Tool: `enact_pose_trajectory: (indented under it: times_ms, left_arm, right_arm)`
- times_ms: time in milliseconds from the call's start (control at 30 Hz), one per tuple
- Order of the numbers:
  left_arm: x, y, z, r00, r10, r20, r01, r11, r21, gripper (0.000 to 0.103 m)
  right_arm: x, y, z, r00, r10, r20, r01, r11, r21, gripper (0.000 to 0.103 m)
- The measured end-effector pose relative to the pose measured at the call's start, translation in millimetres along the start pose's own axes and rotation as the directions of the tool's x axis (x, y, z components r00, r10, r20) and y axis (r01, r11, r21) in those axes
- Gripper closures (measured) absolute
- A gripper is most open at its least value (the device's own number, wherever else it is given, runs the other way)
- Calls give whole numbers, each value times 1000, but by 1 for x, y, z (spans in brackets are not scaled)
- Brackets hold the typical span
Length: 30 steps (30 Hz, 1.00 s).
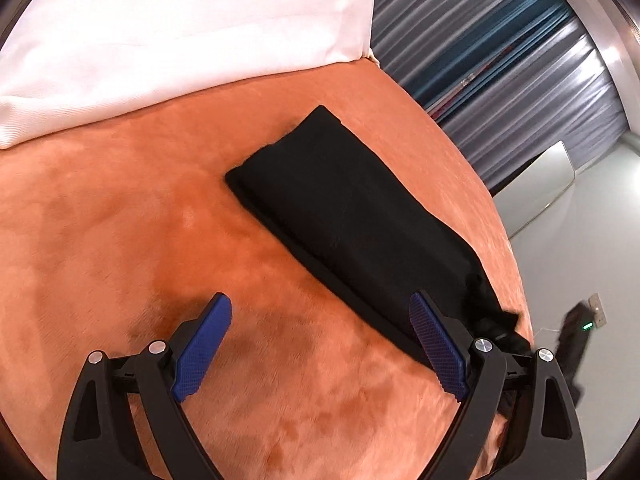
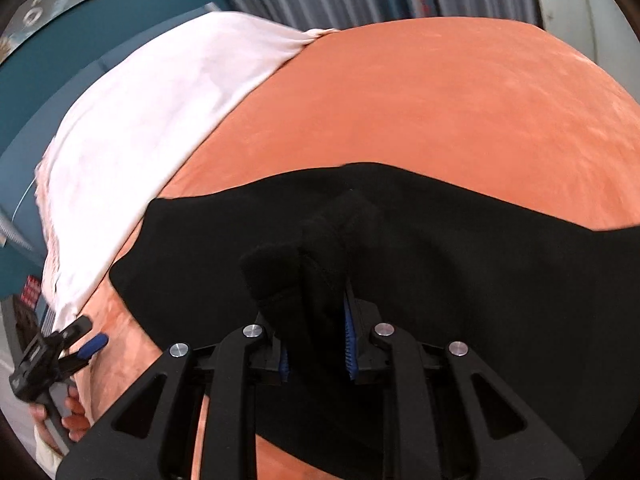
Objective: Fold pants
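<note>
The black pants (image 1: 348, 216) lie on an orange bed cover (image 1: 120, 240), already doubled into a long, narrow strip that runs diagonally toward the white sheet (image 1: 180, 32) at the head of the bed. The near end of the strip is bunched and lifted, since the right gripper (image 2: 316, 344) has its fingers (image 2: 349, 340) pinched on a thick wad of the fabric (a hem or waistband end, though the dark cloth hides which). The left gripper (image 1: 320, 344) hangs above the cover with its fingers (image 1: 204, 348) spread wide and nothing between them; its right finger sits just beside the strip's near edge.

The cloth looks soft, limp and light, with a matte knit surface that should not slide easily against the ribbed blue pads. It has no stiffness of its own, so a single pinch probably lets the free corner droop and the layers skew. The plush cover likely adds drag, so lifting should suit it better than sliding.

The sensible place to take hold seems to be the near end, at both corners, with all stacked layers caught together. The empty left gripper would want the corner beside the one already pinched, biting deep enough to catch every layer. The far end, lying flat and square, looks like a fair target to carry the held end onto.
</note>
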<state>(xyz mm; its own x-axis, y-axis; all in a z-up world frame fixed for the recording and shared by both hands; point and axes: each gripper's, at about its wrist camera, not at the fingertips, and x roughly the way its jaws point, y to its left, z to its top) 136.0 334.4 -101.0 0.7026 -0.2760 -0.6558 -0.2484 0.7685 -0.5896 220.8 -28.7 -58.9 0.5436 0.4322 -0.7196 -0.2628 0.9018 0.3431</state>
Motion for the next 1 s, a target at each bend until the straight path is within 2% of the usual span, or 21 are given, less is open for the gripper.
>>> enact_pose_trajectory:
  times_ms: [100,200,267,333,400,500,567,600,633,667,733,800,867,933,1000]
  left_arm:
    - [7,2,8,1000,-2,-11,2,1000,-25,15]
    - [19,8,19,999,-8,-37,4,996,-92,15]
    - [25,15,27,999,-23,-29,18,984,-178,15]
    - [27,26,35,1000,-31,-1,30,967,-253,15]
    - [36,29,44,999,-39,13,41,954,-298,15]
    - [53,25,55,999,-41,20,45,952,-303,17]
    - [60,19,58,999,-30,33,39,955,-295,19]
    - [62,16,59,999,-26,37,36,957,-289,34]
    - [67,13,60,999,-38,25,44,960,-277,73]
    - [71,12,60,999,-41,5,41,959,-279,91]
    - [72,11,60,999,-47,0,45,952,-303,91]
    - [59,-11,61,999,-27,39,35,972,-232,91]
    - [41,-52,58,996,-2,89,11,995,-97,91]
    - [25,-98,56,992,-12,124,10,1000,17,91]
    - [13,-159,48,989,-68,132,49,989,142,91]
  right_arm:
    - [30,12,-13,997,-37,-74,32,998,-57,84]
    - [30,23,-22,995,-90,-36,85,989,-121,80]
    - [14,30,-25,995,-94,-18,91,988,-121,64]
    - [-5,30,-32,998,-57,1,57,993,-101,57]
    - [-30,29,-45,998,-55,36,58,995,-87,57]
    - [-62,16,-62,997,-43,70,45,998,-31,55]
    - [-87,-1,-76,993,-51,103,48,998,32,42]
    - [-97,-8,-81,991,-66,117,59,997,57,40]
    - [-106,-15,-86,989,-77,126,68,995,73,40]
    - [-112,-20,-91,988,-87,130,76,993,85,40]
    - [-129,-38,-103,985,-110,135,94,988,123,40]
    - [-141,-55,-115,980,-148,134,126,979,160,39]
    - [-153,-80,-126,978,-169,123,141,968,210,39]
    - [-157,-95,-136,976,-185,118,150,956,254,39]
    - [-162,-110,-146,976,-188,111,149,945,290,39]
